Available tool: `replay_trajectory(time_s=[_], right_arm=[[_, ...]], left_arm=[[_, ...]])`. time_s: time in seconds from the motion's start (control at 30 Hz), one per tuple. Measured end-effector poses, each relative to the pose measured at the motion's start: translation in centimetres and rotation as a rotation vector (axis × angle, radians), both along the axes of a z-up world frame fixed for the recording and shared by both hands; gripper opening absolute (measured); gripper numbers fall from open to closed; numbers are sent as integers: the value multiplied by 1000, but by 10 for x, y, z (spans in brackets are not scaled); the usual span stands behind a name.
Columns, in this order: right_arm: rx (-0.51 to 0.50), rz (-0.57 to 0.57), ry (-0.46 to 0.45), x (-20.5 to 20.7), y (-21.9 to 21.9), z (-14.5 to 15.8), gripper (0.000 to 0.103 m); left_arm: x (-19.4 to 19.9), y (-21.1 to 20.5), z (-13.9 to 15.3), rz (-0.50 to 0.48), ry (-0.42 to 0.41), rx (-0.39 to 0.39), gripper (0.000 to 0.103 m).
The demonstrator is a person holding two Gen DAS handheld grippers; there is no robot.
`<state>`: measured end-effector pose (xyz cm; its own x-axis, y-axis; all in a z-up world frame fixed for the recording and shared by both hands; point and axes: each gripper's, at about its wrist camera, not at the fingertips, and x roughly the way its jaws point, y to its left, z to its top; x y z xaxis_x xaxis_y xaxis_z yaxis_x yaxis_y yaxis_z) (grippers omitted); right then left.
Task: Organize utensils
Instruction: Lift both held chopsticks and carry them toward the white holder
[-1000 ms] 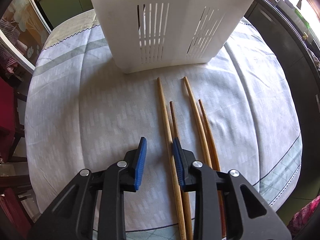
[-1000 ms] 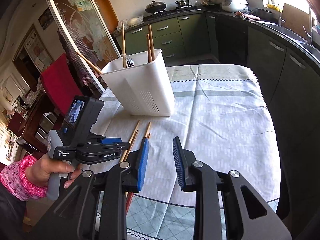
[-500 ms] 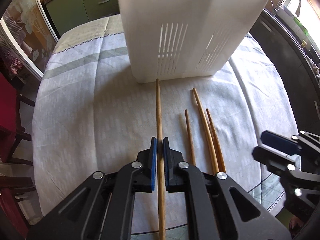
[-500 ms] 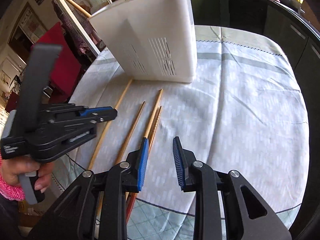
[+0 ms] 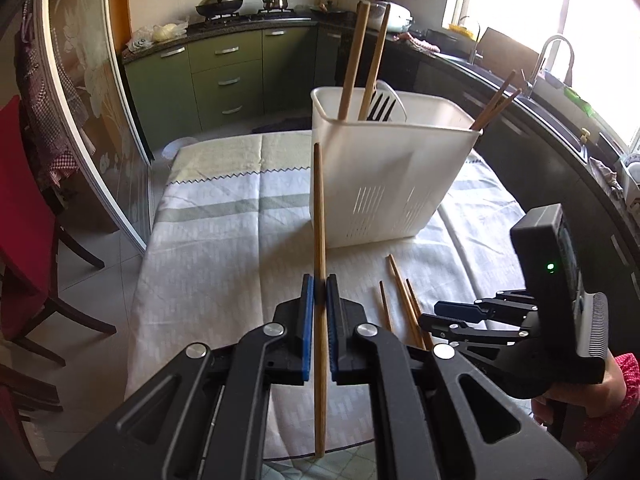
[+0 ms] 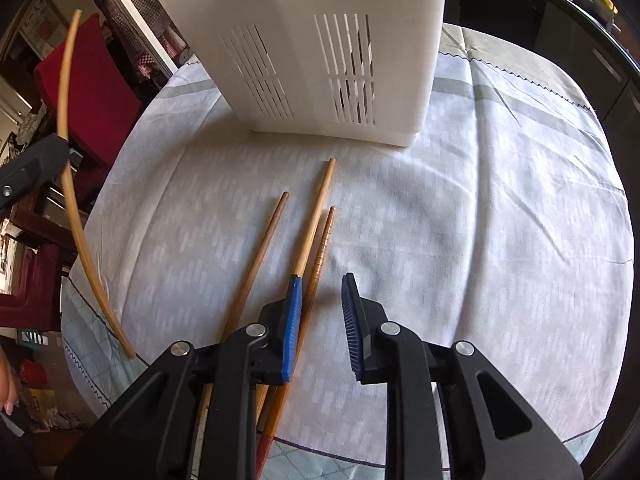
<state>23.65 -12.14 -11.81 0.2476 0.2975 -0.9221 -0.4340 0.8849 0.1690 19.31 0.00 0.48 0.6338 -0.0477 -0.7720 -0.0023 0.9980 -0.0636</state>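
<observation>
- left gripper (image 5: 317,292) clamped tight on one pale chopstick (image 5: 319,240), gripped around mid-length; the stick is lifted clear of the tablecloth (image 5: 224,240), with its long axis running along the fingers.
- The held stick's far tip points toward the near-left corner of the white caddy (image 5: 384,184) and sits below the rim in the left wrist view; judgement: it needs to go higher and tip toward vertical before dropping in.
- The caddy already holds upright chopsticks and a dark fork, and stands mid-table toward the far edge.
- right gripper (image 6: 320,312) points steeply down at the near edge of the table, jaws narrowing but not yet pressing on anything.
- Three loose chopsticks (image 6: 308,236) lie on the cloth between the caddy base and the near edge, roughly parallel, with their long axes running from caddy to near edge.
- The dark grooved chopstick (image 6: 322,248) runs into the gap between the right jaws; the pale one lies under or beside the left pad.
- Judgement: the right hand is nearer the loose sticks, the left nearer the caddy.
</observation>
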Motion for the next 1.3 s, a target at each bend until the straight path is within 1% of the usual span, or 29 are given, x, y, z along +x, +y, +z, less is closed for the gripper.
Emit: replay_trajectory(time_s=[0.1,0.23,0.27,0.3,0.43,0.53,0.67,0.9,0.97,1.03,1.13,1.27,1.3], right_arm=[[-36,4,-9,-3,13,-3,18],[-111,16,-69,-5,30,-7,17],[-125,19,-83,-4,35,-7,15],[-125,24,-87,-4,38,-8,10],[-112,5,-82,0,41,-8,6],[-54,-9,-73,1,31,0,6],[21,-22,-104,-5,16,27,6],[145,-36,-220,-26,-10,84,6],[172,-38,-250,-37,-27,96,6],[205,-37,-276,-49,-33,104,6],[235,-31,-319,-61,-41,117,6],[244,-22,-369,-79,-47,130,6],[247,-21,-378,-84,-54,136,6]], left_arm=[[-12,2,6,1,-47,10,6],[-21,2,10,-10,-75,18,6],[-22,2,11,-12,-78,16,6],[-24,1,11,-14,-82,14,6],[-31,0,15,-16,-96,11,6],[-36,2,16,-19,-106,3,6],[-41,4,22,-24,-125,-1,6],[-47,6,33,-27,-147,-7,6],[-49,7,35,-27,-149,-10,6],[-50,8,38,-28,-153,-12,6],[-52,7,41,-31,-159,-8,6],[-53,5,44,-37,-159,-12,6],[-54,5,45,-37,-161,-13,6]])
